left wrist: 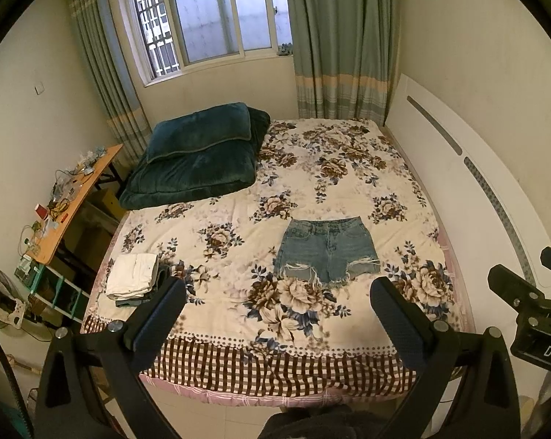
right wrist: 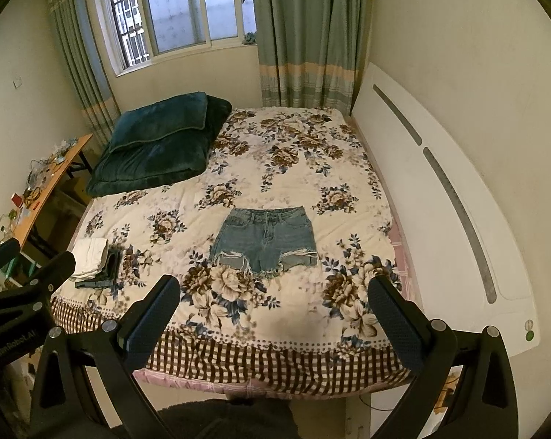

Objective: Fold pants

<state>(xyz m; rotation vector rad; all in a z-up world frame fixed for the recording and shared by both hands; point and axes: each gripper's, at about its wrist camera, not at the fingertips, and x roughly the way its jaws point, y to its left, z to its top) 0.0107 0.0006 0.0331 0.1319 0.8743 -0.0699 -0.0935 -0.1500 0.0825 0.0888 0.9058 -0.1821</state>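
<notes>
Two grippers wide open, both empty, hovering off the bed's (left wrist: 348, 336) near edge. Folded pile (left wrist: 132, 270) at near-left corner, left gripper (left wrist: 275, 305), shorts (left wrist: 326, 252) flat and unfolded mid-bed, waistband away, right gripper (right wrist: 273, 301) short of the frayed hems

Home bedroom: floral-covered bed (left wrist: 239, 226), curtained window (left wrist: 209, 14), pillow (left wrist: 198, 131).

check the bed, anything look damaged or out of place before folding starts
Only the denim shorts stand out: their hems are torn and frayed, with a ragged rip across one leg, which looks like styling, not damage. They lie flat and spread open, waistband toward the window. The folded pile of clothes sits near the bed's left corner. Both grippers hover open, touching nothing.
</notes>
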